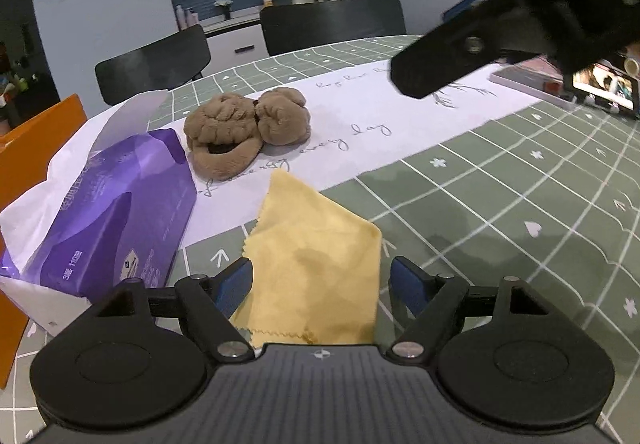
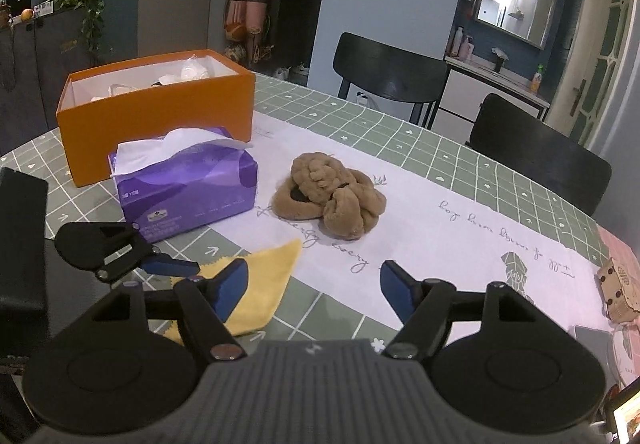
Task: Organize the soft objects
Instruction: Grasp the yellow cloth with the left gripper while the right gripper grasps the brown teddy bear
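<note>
Left wrist view: our left hand-held gripper (image 1: 322, 276) hangs with jaws spread wide, the yellow cloth (image 1: 316, 264) lying flat on the counter (image 1: 520, 196) between its blue pads, unpinched. Ahead sit brown plush slippers (image 1: 248, 128); ahead-left, a purple tissue pack (image 1: 116, 212).

Right wrist view: our right hand-held gripper (image 2: 314, 284) gapes empty. The slippers (image 2: 330, 196) lie ahead, the cloth (image 2: 260, 284) left under the other gripper, an orange box (image 2: 156, 112) far ahead-left.

right gripper (image 2: 314, 282) jaws apart over table (image 2: 460, 172), brown plush (image 2: 330, 194) ahead, yellow cloth (image 2: 266, 284) left, purple tissue pack (image 2: 188, 184), orange box (image 2: 156, 116)
</note>
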`<state>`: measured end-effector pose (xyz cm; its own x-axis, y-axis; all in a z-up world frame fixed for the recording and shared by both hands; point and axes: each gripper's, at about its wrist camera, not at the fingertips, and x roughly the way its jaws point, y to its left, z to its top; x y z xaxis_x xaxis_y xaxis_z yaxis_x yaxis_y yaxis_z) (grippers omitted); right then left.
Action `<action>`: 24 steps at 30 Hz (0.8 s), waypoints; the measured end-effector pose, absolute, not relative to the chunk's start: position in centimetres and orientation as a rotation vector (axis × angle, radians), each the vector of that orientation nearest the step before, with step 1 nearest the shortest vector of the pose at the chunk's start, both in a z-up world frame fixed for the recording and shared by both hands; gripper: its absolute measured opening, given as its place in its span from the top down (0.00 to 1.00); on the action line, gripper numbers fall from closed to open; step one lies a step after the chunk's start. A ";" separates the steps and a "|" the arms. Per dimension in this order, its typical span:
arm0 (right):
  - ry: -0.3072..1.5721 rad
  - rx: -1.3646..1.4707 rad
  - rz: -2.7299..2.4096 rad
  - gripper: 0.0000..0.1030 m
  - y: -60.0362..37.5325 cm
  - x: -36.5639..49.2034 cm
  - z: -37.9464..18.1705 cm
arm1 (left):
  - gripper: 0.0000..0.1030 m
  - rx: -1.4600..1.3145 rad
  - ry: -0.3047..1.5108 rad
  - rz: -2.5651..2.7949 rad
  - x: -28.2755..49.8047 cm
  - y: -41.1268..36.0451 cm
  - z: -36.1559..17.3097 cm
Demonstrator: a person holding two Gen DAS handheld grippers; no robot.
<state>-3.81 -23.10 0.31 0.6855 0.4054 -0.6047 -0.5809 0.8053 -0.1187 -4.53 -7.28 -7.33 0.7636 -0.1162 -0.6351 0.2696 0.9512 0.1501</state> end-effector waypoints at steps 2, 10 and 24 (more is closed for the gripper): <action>0.595 -0.305 0.554 0.28 -23.3 -3.8 0.4 | 0.10 0.228 0.670 -0.212 -4.1 -7.1 -7.4; 0.594 -0.281 0.541 0.27 -23.6 -3.6 0.4 | 0.09 0.124 0.712 -0.225 -1.7 -5.3 -7.5; 0.634 -0.300 0.532 0.27 -23.3 -2.8 -1.4 | 0.91 0.119 0.728 -0.282 -2.9 -3.4 -6.8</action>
